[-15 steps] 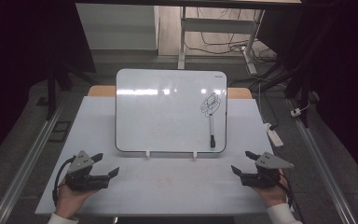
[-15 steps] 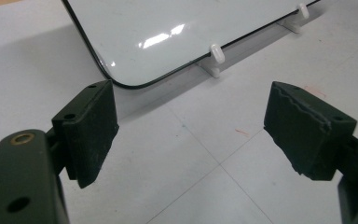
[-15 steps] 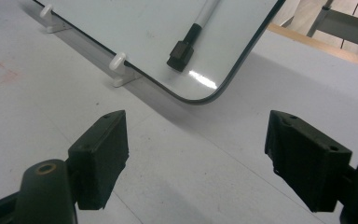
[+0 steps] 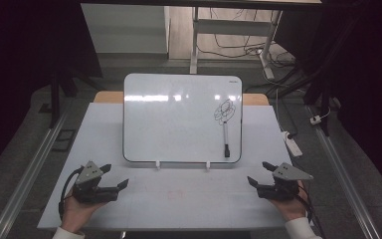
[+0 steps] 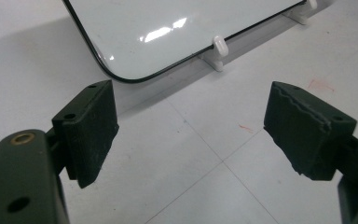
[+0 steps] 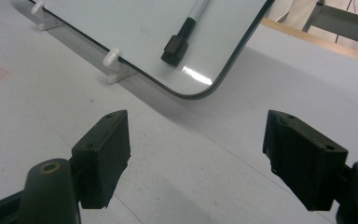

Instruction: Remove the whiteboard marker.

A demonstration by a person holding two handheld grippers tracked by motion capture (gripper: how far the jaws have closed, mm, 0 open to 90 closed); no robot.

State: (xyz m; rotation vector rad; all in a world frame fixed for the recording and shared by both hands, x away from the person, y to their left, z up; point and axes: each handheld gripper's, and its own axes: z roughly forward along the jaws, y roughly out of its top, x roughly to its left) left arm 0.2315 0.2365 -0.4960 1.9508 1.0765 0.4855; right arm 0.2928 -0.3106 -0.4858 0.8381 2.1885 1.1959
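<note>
In the high view, the left tool (image 4: pixel 115 177) and the right tool (image 4: pixel 259 174) rest on the pale grey worktop (image 4: pixel 189 199), 1 at each near corner, each held by a hand. Both tools have their jaws spread wide and hold nothing. Ahead of them and between them stands the white rectangular whiteboard with a thin black edge (image 4: pixel 179 119), leaning back on 2 small white plastic feet (image 4: pixel 157 164). A slim white marker pen with a black cap (image 4: pixel 225 138) sits on the board face, ahead of the right tool and a little toward the left tool, just under a black scribble (image 4: pixel 225 111).

In the left gripper view, the 2 black padded jaws stand far apart, and the rounded lower corner of the whiteboard (image 5: pixel 168 32) is ahead of them, with 1 white foot (image 5: pixel 218 50) near the right jaw side. Faint red marks (image 5: pixel 320 84) show on the worktop.

In the right gripper view, the jaws are also wide apart over bare worktop (image 6: pixel 191 163). The black cap of the marker pen (image 6: pixel 176 46) is ahead, well apart from the jaws, close to the board's lower corner.

I judge the pen is the thing to take. A risk is that the right tool pushes the board, because it only leans on its feet and may slide or tip. Also the pen is thin and round, so a grip off its middle may let it roll out.
</note>
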